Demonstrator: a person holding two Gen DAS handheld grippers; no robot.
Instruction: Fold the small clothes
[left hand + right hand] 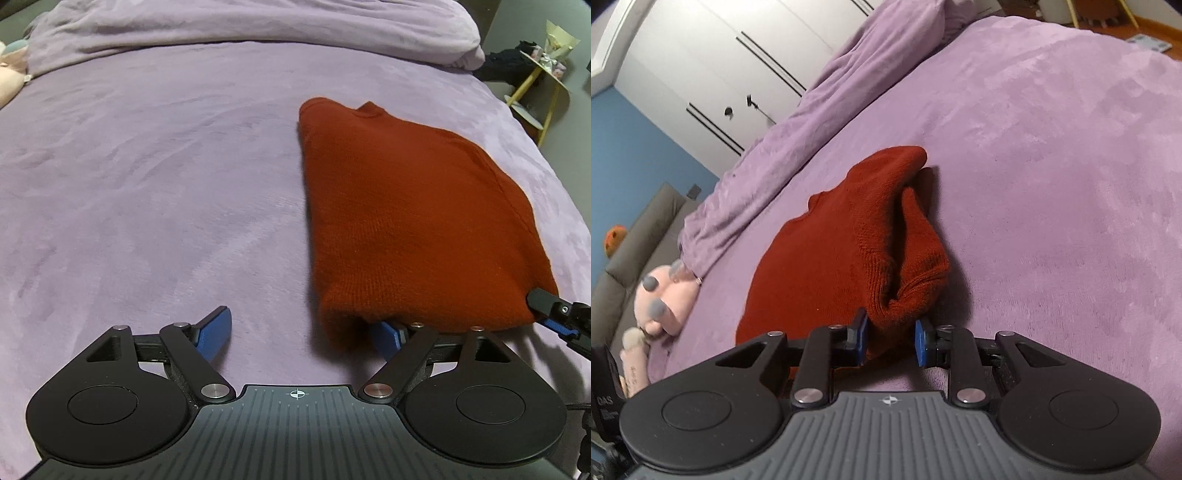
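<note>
On the purple bed (pixel 147 184), we fold a red sweater (pixel 406 221).
Our left claw (pixel 301 336) gapes wide at its near hem, nothing pinched; our right claw (pixel 891 341) clamps narrow on the near corner. Bare bedding stretches leftward. We read no labels.

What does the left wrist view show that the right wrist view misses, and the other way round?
Only the left wrist view: the left gripper, jaws wide, one finger tucked under the red sweater's near edge, and a yellow side table past the bed.

Only the right wrist view: the white wardrobe, grey sofa and the bunched fold at the sweater's corner.

Both: the sweater on the purple blanket, the pink plush toy, and the right gripper at the sweater's near corner, fabric between its pads.
</note>
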